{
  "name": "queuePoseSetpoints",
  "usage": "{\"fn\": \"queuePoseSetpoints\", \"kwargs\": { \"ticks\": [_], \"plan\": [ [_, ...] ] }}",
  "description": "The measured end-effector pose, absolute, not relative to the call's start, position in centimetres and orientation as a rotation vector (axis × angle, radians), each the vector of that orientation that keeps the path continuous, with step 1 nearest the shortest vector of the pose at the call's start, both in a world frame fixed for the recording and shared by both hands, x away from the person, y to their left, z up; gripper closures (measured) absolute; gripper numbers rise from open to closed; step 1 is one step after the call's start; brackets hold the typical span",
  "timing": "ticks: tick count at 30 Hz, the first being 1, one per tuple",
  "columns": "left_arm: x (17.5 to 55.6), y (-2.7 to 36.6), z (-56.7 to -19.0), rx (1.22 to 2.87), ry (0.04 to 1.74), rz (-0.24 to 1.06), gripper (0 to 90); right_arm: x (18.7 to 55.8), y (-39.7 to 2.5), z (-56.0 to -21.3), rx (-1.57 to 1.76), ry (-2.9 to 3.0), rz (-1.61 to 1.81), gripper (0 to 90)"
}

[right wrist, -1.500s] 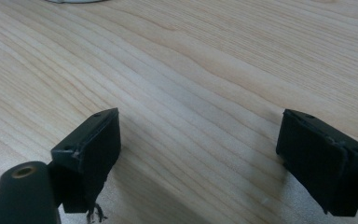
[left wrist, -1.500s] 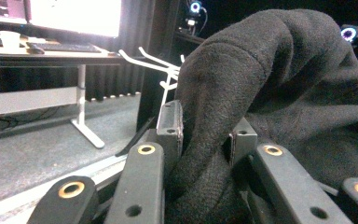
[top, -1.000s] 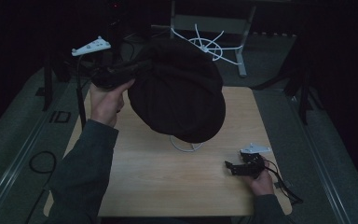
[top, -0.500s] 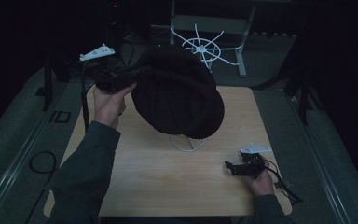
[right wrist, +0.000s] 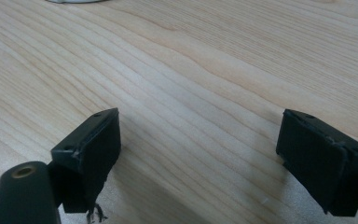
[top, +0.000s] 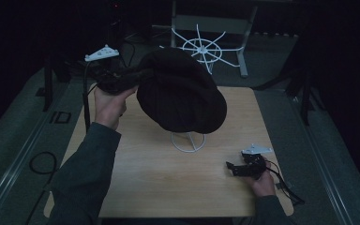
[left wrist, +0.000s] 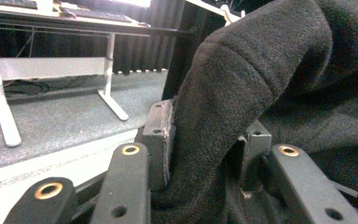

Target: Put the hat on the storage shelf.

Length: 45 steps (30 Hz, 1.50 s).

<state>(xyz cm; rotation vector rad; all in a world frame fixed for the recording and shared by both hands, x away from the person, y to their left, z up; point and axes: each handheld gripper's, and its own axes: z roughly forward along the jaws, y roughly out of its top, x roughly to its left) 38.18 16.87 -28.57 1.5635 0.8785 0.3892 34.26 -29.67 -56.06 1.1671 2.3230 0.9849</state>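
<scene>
Since the earlier frames the dark fleece hat is seen to have been carried further toward the far left of the table, and more of the white wire spoke wheel beyond the far edge is uncovered. The right gripper is unchanged in place near the near right corner.

In the high view the hat is held in the air above the middle of the table, over the white wire stand, whose ring base rests on the wood at mid-table. Whether the hat touches the top of the stand cannot be told; the stand's upper part is hidden by the fabric. The hat's rim is drawn out to the left, toward the left gripper, which is held by the left hand above the far left edge. The grey three-cornered plate is seen on top of that gripper.

In the left gripper view a thick fold of the hat is clamped between the two jaws, the pads pressed against the fleece on both sides; the left gripper is clenched on the hat.

In the right gripper view the jaws of the right gripper are spread wide with bare wood grain between them; nothing is gripped. It is held low at the table surface by the right hand.
</scene>
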Motion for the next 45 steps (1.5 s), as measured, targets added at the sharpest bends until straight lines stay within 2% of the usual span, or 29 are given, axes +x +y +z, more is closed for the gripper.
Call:
{"fn": "queuePoseSetpoints", "kwargs": {
  "ticks": [10,18,25,45],
  "plan": [
    [38.0,17.0,-28.5,1.562,0.928,0.46,43.7,34.3,-29.7,-56.1,1.167,2.323,0.985,13.6],
    [37.6,17.4,-28.2,1.563,0.927,0.496,33.7,34.2,-29.7,-56.1,1.166,2.324,0.985,13.6],
    [37.3,18.0,-28.1,1.553,0.934,0.51,29.4,34.2,-29.7,-56.1,1.165,2.324,0.984,13.6],
    [36.1,19.6,-28.5,1.567,1.007,0.579,27.7,34.2,-29.7,-56.1,1.166,2.323,0.986,13.6]
  ]
}}
